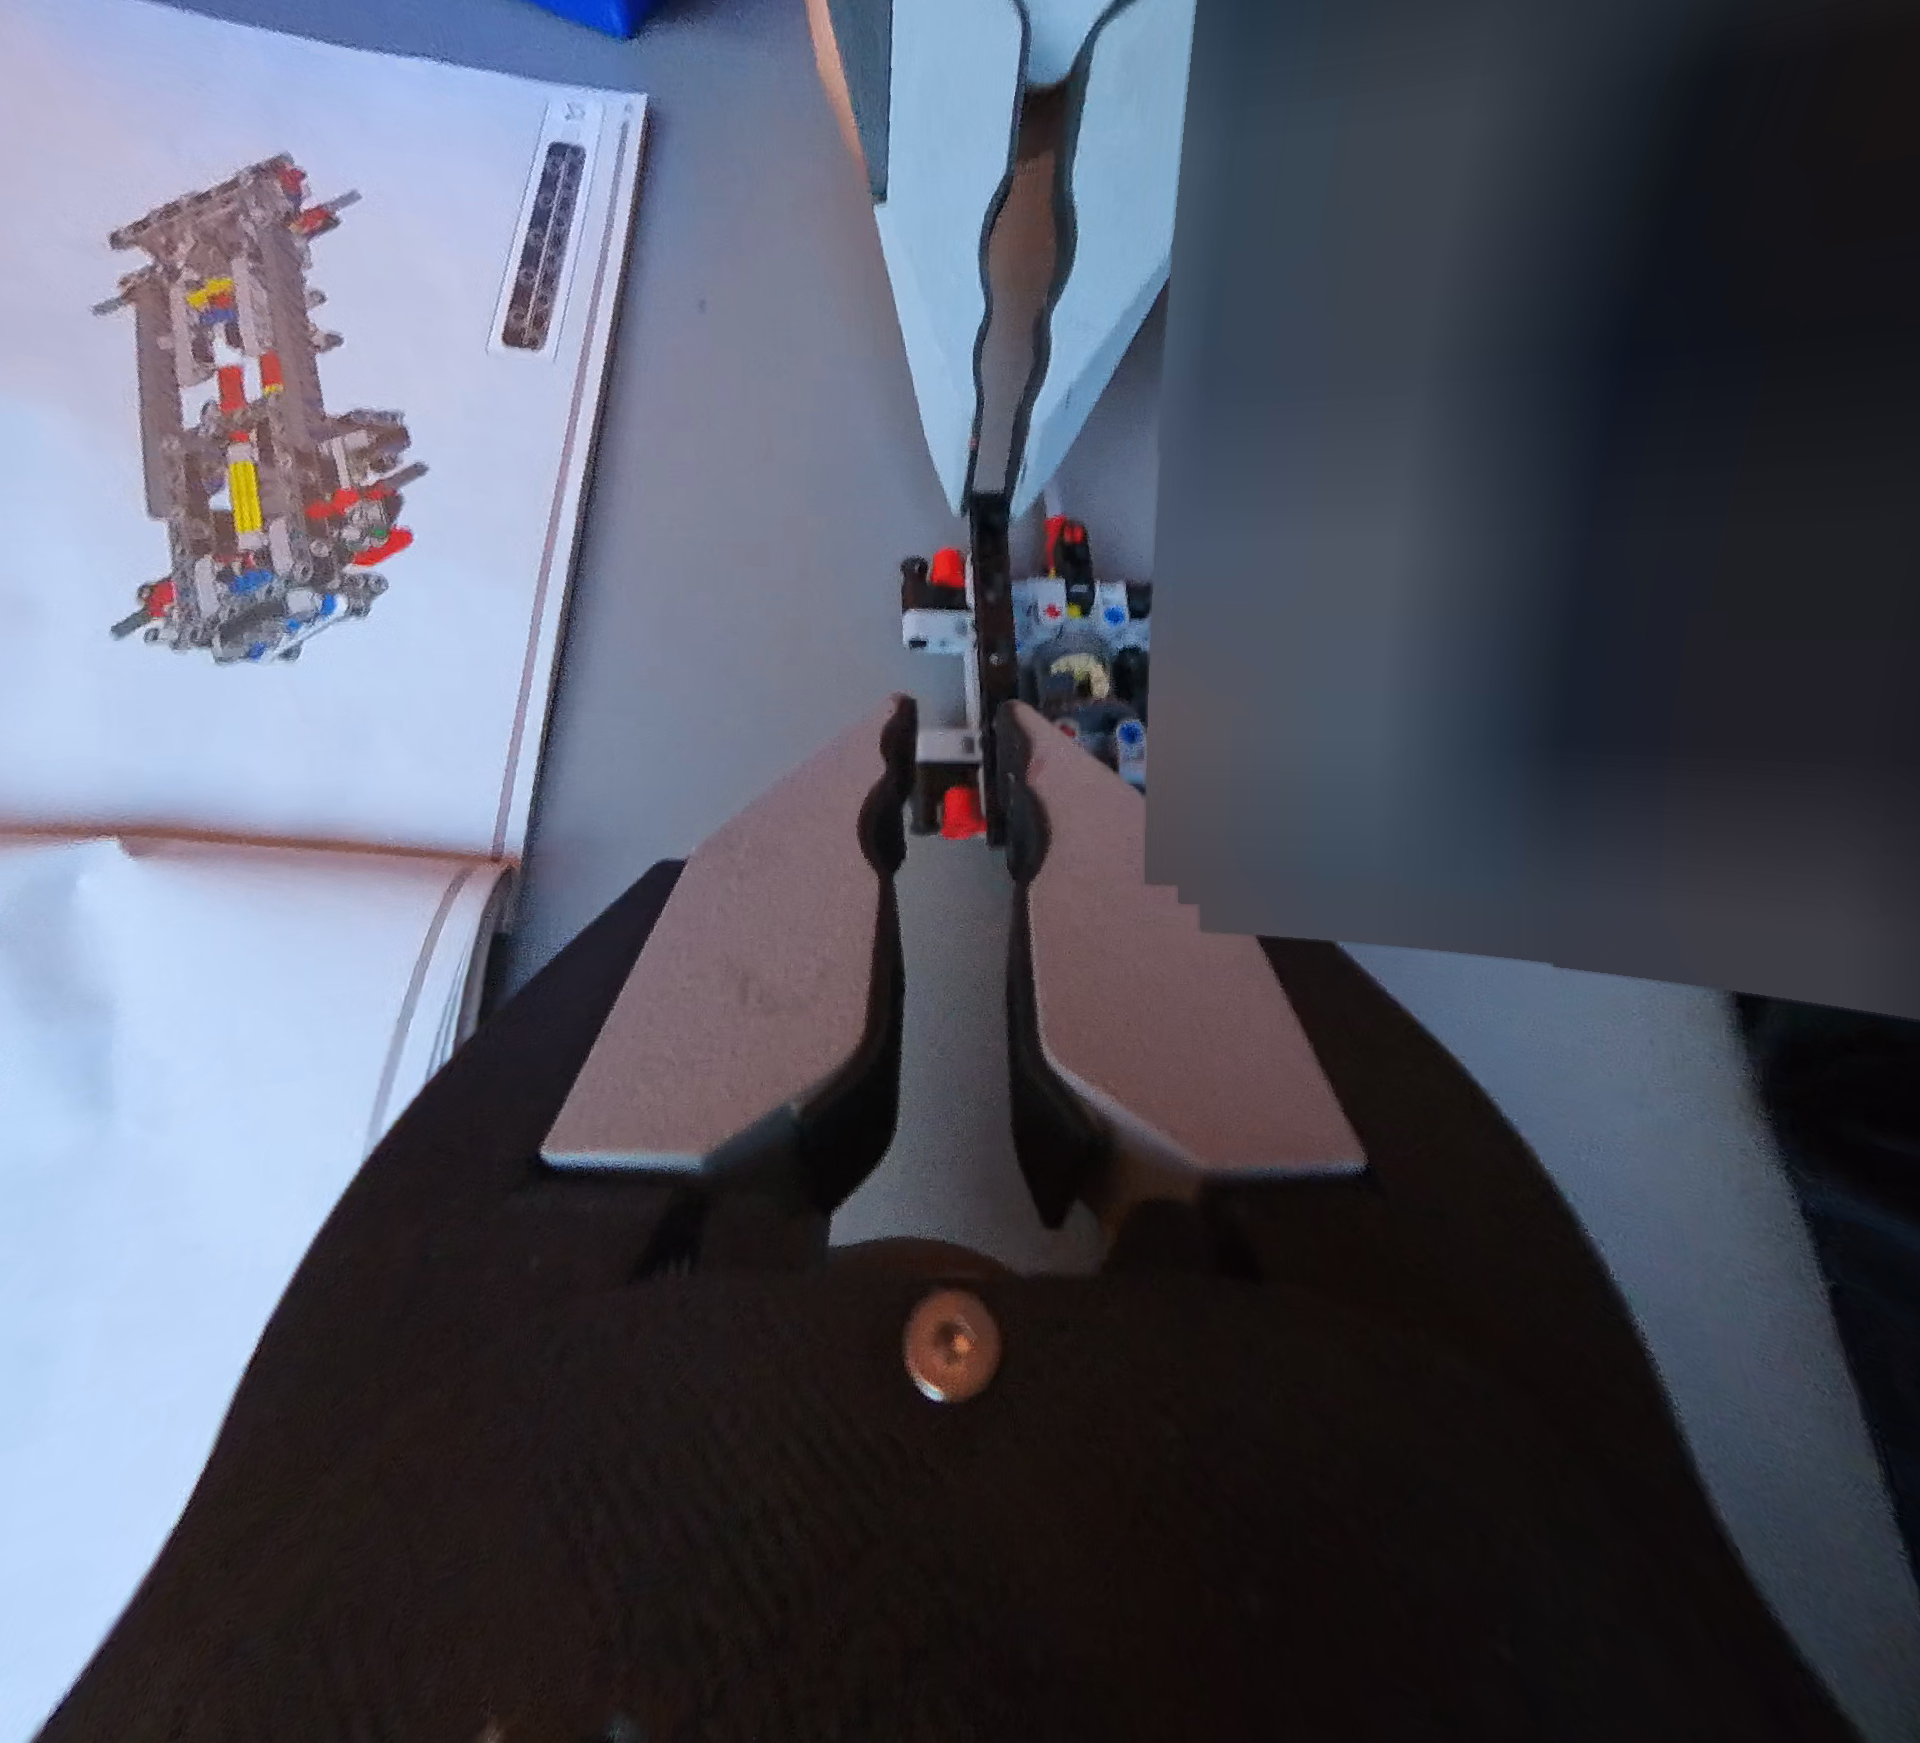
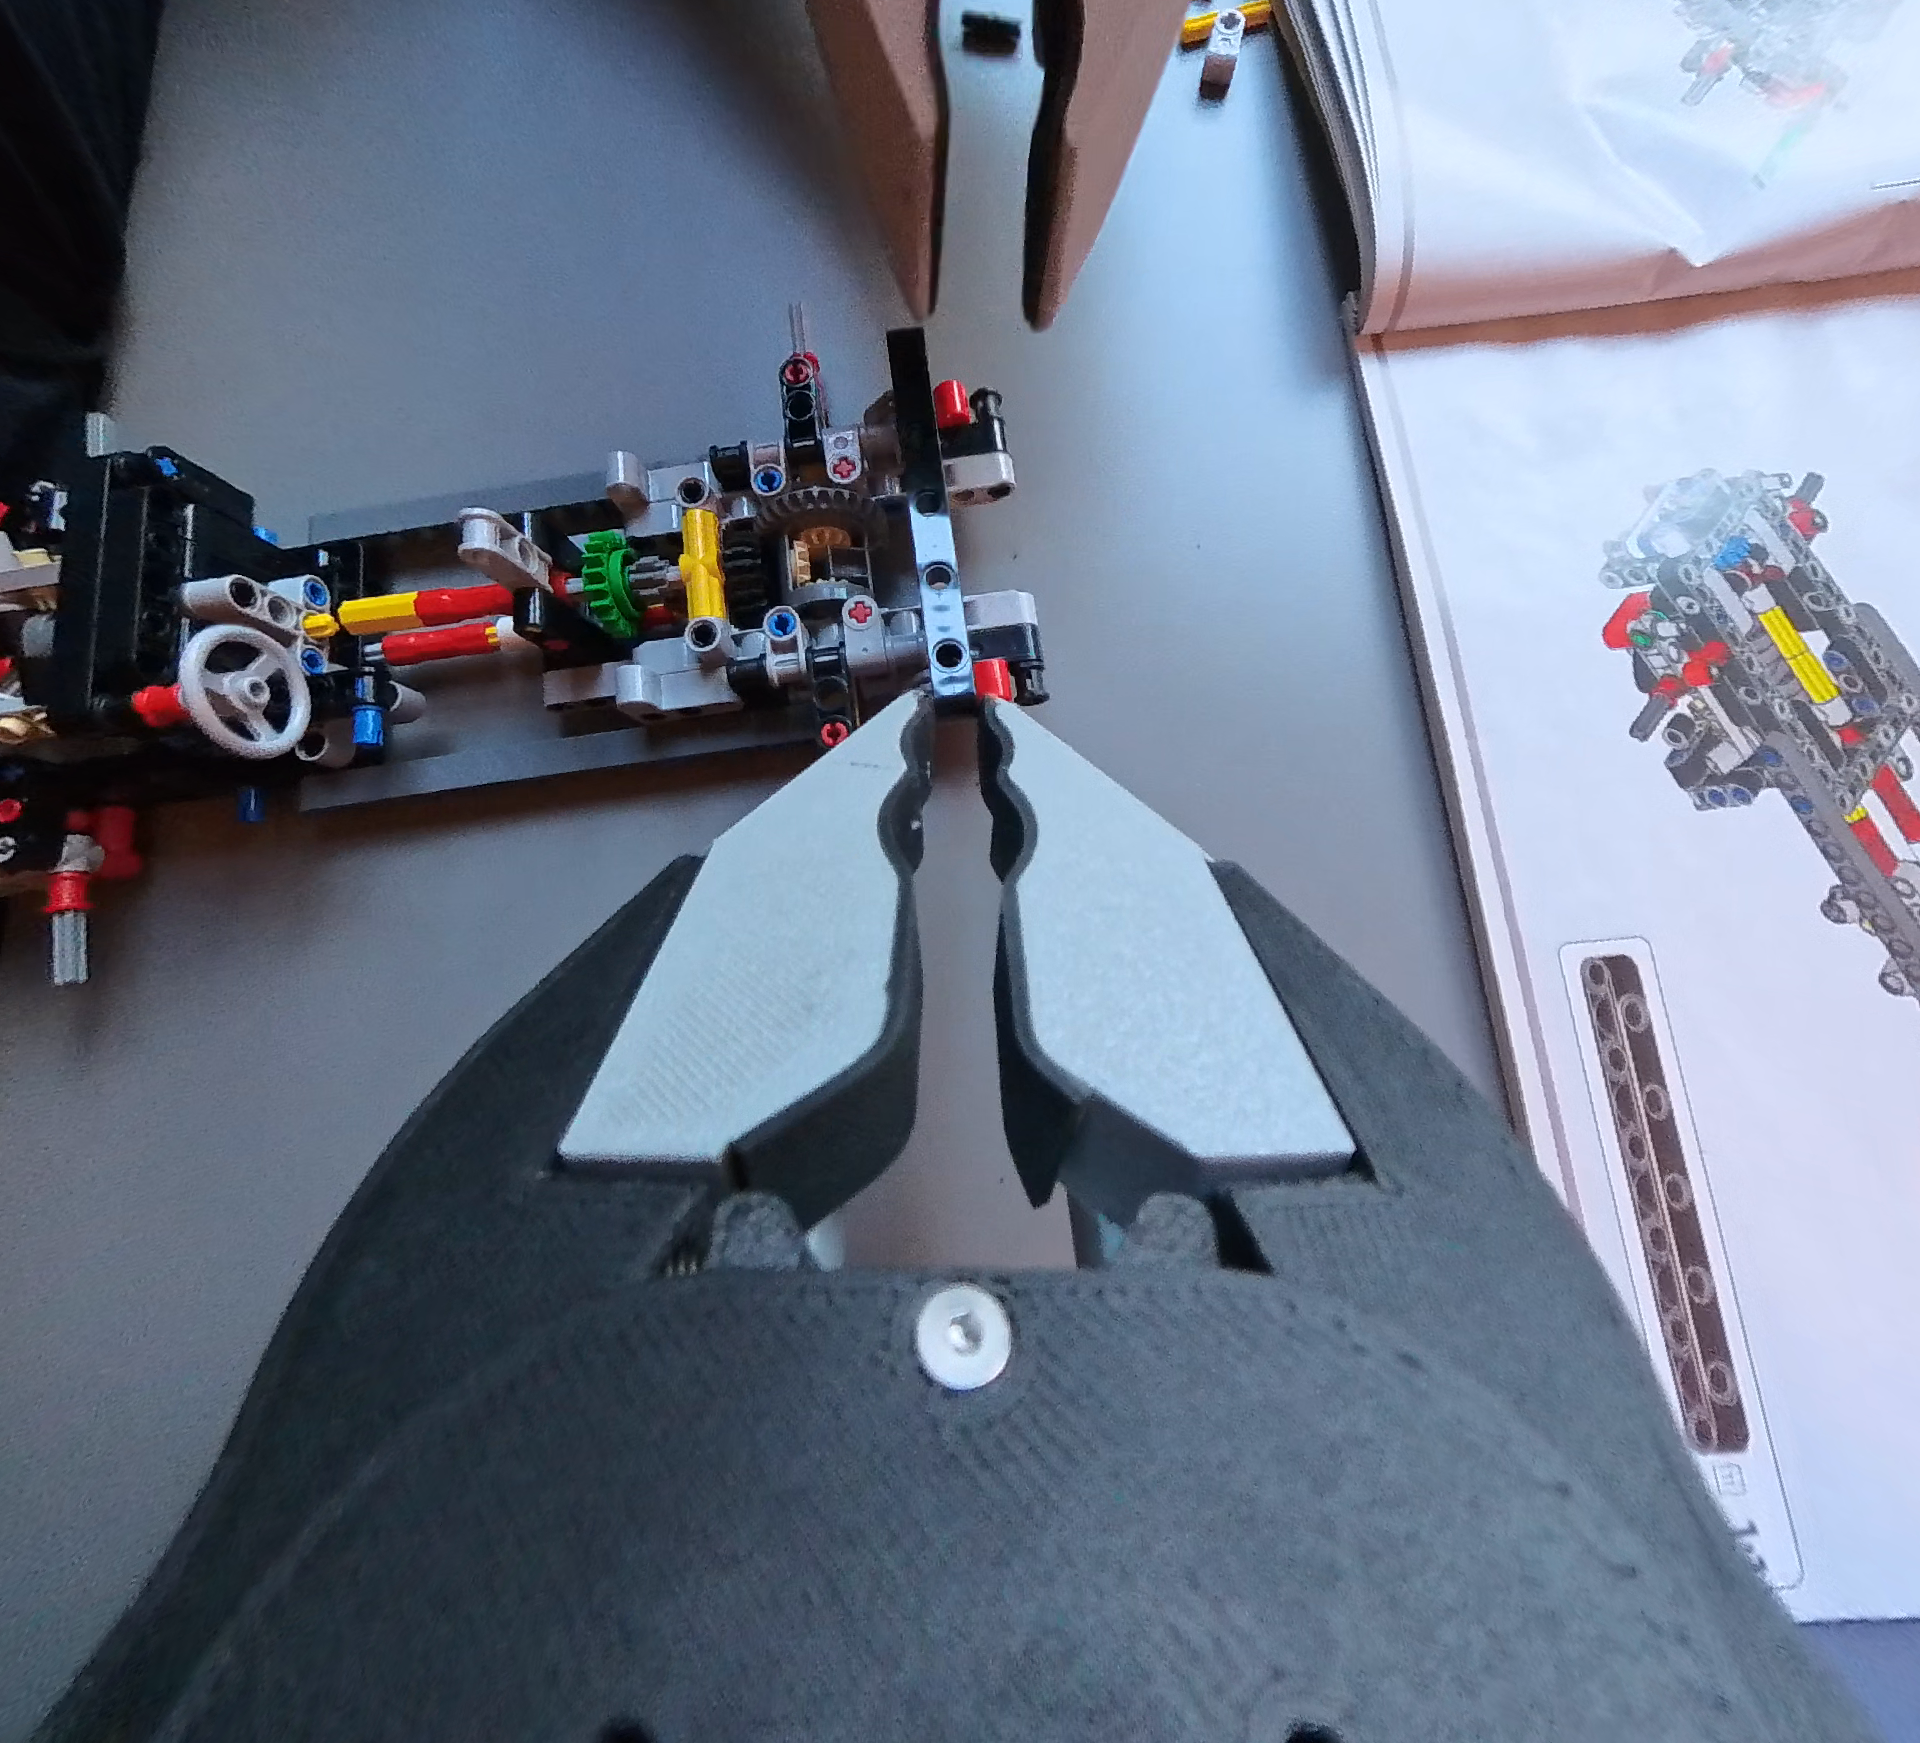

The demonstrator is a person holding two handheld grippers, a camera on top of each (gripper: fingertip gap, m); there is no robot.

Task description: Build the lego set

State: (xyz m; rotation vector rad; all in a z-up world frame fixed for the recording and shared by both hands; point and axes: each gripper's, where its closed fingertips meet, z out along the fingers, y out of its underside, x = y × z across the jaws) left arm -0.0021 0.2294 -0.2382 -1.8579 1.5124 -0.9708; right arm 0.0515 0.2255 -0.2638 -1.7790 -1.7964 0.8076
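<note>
Black holed beam (image 2: 940, 550) at the end of the brick chassis (image 2: 644, 581) has its near end clenched between the right gripper (image 2: 951, 706) fingers. Facing them, the left gripper (image 1: 956, 737) fingers stand released around the beam's other end, a gap showing. Beside both lies an open instruction booklet (image 2: 1662, 758) on the grey worktop (image 2: 520, 135).
</note>
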